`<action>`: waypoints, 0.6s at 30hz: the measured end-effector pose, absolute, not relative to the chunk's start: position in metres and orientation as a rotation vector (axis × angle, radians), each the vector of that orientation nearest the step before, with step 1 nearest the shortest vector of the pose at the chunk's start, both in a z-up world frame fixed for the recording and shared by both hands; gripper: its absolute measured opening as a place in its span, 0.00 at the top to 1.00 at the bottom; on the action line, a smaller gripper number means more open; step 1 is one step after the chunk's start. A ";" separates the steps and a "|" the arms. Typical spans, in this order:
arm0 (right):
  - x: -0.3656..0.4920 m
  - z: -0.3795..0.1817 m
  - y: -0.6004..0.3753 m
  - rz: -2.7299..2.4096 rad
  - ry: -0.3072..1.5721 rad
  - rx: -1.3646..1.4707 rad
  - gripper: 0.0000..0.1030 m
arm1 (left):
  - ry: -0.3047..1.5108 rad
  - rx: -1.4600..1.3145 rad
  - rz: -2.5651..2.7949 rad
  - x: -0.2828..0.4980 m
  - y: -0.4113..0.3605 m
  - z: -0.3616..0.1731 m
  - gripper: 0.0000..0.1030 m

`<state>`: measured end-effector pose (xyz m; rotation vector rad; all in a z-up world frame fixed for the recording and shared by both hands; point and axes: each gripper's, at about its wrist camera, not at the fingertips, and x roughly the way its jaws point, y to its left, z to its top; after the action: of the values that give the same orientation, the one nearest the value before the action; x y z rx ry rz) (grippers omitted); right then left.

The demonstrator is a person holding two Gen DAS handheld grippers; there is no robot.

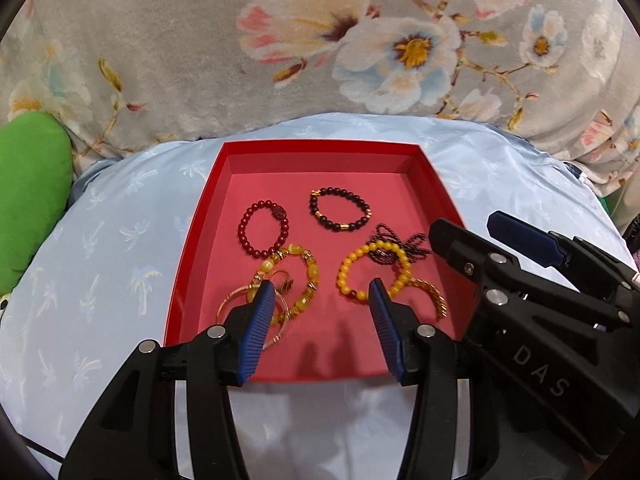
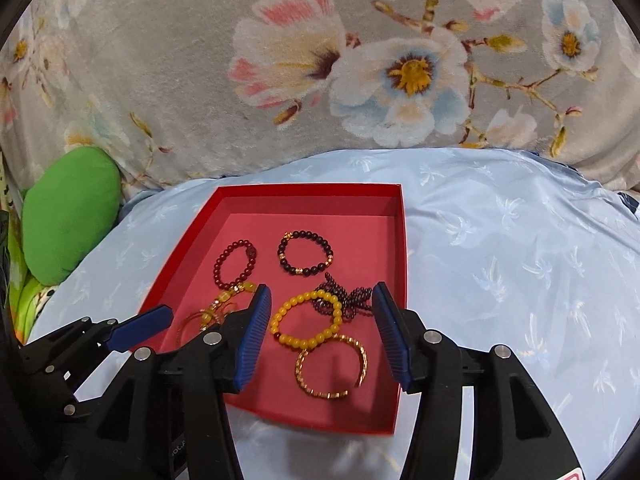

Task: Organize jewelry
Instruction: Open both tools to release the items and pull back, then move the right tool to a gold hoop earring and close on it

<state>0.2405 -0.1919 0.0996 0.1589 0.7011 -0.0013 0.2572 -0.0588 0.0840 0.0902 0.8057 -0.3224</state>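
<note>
A red tray point(image 1: 320, 148) point(image 2: 312, 191) lies on a pale blue cloth and holds several bracelets. There is a dark red bead bracelet point(image 1: 245, 224) point(image 2: 224, 259), a black bead bracelet point(image 1: 362, 206) point(image 2: 326, 246), a yellow bead bracelet point(image 1: 348, 268) point(image 2: 280, 316), a gold cuff bangle point(image 1: 438, 300) point(image 2: 362, 354), a dark purple bead strand point(image 1: 384, 236) point(image 2: 352, 300), and an amber bracelet with thin gold hoops point(image 1: 312, 272) point(image 2: 208, 312). My left gripper point(image 1: 322, 292) is open and empty over the tray's near half. My right gripper point(image 2: 318, 300) is open and empty above the yellow bracelet.
A grey floral blanket point(image 1: 320, 40) point(image 2: 320, 60) rises behind the pale blue cloth point(image 1: 100, 260) point(image 2: 520, 260). A green cushion point(image 1: 28, 176) point(image 2: 68, 216) sits at the left. The right gripper's body point(image 1: 560, 300) is right of the tray; the left gripper's body point(image 2: 80, 344) is left of it.
</note>
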 end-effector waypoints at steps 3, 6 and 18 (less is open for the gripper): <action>0.222 0.106 -0.190 -0.001 0.693 0.164 0.49 | 0.802 0.085 -0.333 0.241 -0.057 0.090 0.54; 0.201 0.110 -0.187 0.004 0.692 0.164 0.49 | 0.800 0.077 -0.338 0.220 -0.054 0.094 0.54; 0.103 0.104 -0.172 0.007 0.709 0.140 0.49 | 0.833 0.043 -0.351 0.125 -0.034 0.084 0.54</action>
<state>0.1028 -0.1724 0.1042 0.1399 0.7093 0.0072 0.1249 -0.0341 0.0841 0.0427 0.8326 -0.3510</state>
